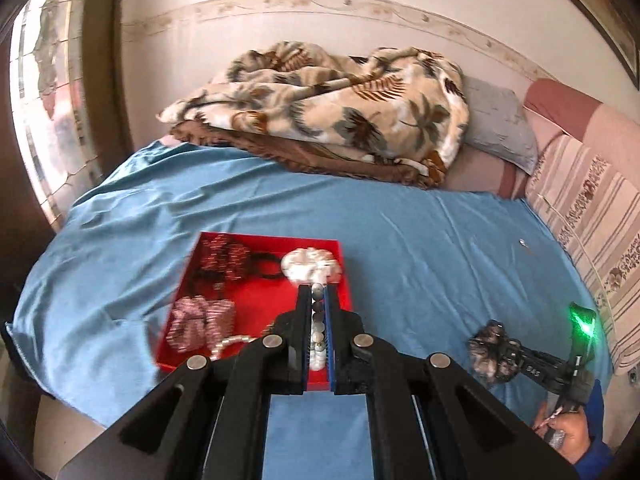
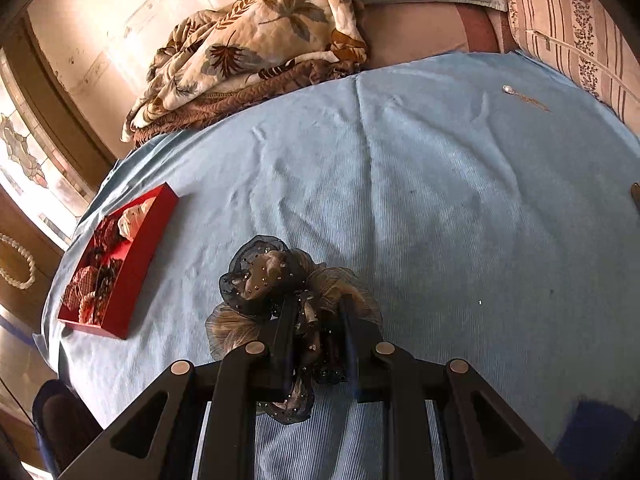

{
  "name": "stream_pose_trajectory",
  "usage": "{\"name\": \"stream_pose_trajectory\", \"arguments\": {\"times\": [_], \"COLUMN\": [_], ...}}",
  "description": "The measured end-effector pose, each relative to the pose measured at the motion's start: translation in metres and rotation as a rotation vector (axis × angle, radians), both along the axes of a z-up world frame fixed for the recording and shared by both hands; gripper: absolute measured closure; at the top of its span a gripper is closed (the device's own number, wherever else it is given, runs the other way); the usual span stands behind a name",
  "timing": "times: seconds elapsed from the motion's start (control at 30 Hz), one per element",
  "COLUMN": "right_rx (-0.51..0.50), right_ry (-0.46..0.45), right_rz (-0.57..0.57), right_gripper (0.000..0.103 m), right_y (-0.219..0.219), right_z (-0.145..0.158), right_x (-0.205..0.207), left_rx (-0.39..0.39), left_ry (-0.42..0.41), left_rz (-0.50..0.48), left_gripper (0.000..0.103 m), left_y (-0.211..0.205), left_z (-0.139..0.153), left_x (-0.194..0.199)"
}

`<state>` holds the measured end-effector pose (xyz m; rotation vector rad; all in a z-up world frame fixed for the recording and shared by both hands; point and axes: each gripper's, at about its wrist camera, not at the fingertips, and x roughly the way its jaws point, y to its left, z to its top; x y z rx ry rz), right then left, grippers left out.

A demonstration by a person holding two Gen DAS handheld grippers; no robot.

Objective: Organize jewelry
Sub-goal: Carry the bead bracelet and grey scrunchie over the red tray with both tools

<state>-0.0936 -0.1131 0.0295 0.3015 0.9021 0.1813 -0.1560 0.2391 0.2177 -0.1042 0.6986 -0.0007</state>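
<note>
We are holding 2 tongs over the blue bed sheet [image 2: 440,200]. Our left tongs [image 1: 318,292] are pinching a bead strand [image 1: 317,320] above the red tray [image 1: 256,304], which is lying on the sheet with other pieces inside. Our right tongs [image 2: 318,312] are gripping a brown ruffled scrunchie [image 2: 272,280], well apart from the tray.

Right tool [image 2: 316,316] clamped on ruffled scrunchie [image 2: 280,280] (brown-black), above blue sheet [image 2: 440,200]
</note>
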Motion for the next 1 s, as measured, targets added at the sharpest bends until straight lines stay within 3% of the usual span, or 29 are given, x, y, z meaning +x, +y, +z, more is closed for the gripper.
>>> {"name": "stream_pose_trajectory", "arguments": {"times": [0.2,0.5,0.77,1.0], "right_rx": [0.009,-0.003,0.009,-0.042], "right_ry": [0.016,-0.038,-0.036,-0.031], "right_rz": [-0.011,0.012,0.077,0.154], "right_gripper": [0.081,0.081,0.081,0.081], "right_y": [-0.001,0.009,0.048,0.098], "right_z": [0.000,0.034,0.056,0.059], "right_x": [-0.007,-0.015,-0.002,0.009], "left_rx": [-0.030,-0.108,-0.212,-0.276], "left_ry": [-0.001,0.018,0.053,0.091], "left_rz": [0.048,0.072,0.042,0.029], "left_gripper": [0.097,0.097,0.097,0.097], "left_y": [0.035,0.062,0.063,0.066], "left_z": [-0.005,-0.025,-0.051,-0.080], "left_x": [-0.006,0.007,0.047,0.093]}}
